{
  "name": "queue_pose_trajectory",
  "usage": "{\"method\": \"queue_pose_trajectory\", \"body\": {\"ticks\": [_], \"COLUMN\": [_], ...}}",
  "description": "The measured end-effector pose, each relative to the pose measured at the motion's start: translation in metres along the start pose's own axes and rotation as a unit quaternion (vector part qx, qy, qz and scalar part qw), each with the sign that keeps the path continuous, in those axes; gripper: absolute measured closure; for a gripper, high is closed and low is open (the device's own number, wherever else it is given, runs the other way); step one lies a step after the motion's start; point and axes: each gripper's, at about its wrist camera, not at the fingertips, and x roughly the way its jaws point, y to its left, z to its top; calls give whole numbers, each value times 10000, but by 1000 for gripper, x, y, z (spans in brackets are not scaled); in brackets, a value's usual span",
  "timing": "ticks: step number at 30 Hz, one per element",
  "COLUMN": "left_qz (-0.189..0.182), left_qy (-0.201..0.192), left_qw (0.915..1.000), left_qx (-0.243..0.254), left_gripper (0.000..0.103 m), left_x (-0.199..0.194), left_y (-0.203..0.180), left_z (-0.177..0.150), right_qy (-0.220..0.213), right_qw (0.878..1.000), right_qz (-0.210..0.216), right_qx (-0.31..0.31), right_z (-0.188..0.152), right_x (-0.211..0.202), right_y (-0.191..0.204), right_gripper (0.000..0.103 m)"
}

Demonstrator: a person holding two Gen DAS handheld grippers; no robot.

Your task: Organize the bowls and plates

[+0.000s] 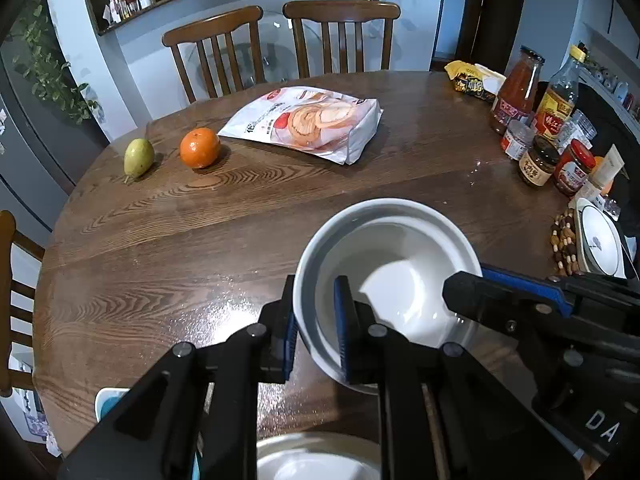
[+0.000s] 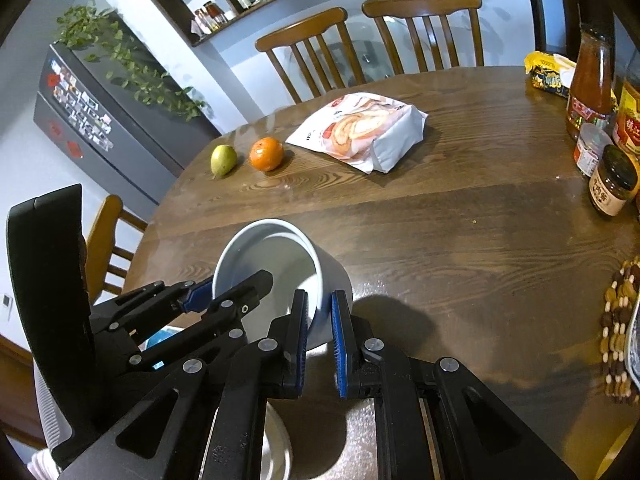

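Bowl [image 1: 384, 264]: white glazed ceramic, glossy, smooth. Table [image 1: 200, 220]: dark-stained wood, pronounced grain, sheeny. Gripper pads [image 1: 342, 320]: blue ribbed plastic or rubber; arms matt black. Snack bag [image 1: 308, 122]: glossy printed plastic film. Trivet [image 2: 618, 332]: wooden beads. Jars [image 1: 538, 160]: glass.

A round, dark wooden table [image 1: 280, 208] carries a pear [image 1: 139, 157] and an orange [image 1: 200, 147] side by side, with a snack bag [image 1: 308, 122] just beyond them. Along its right edge stand sauce bottles [image 1: 516, 92] and jars [image 1: 538, 160], a yellow packet [image 1: 472, 78] and a beaded trivet [image 1: 563, 244].
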Motion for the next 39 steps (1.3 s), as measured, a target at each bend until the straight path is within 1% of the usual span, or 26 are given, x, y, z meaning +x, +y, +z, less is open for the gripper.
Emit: {"method": "queue_pose_trajectory", "body": {"ticks": [15,24,39], "left_qz": [99,191,372], "left_qy": [-175,-211,-148], "left_qw": [9997,9994,9985], "left_qx": [-114,-219,-364], "left_gripper": [89,88,88], "left_x": [-34,-45,-56], "left_y": [-5,-3,1], "left_z": [-29,-43,-65], "right_qy": [-51,27,229], "right_qw": [9999,9996,9984], "right_qz": [125,211,347], "right_qx": [-95,-196,-377], "right_z": [-31,-46,-62], "right_x": [-28,-33,-32], "right_y": [12,21,30], "right_gripper": [90,90,90]}}
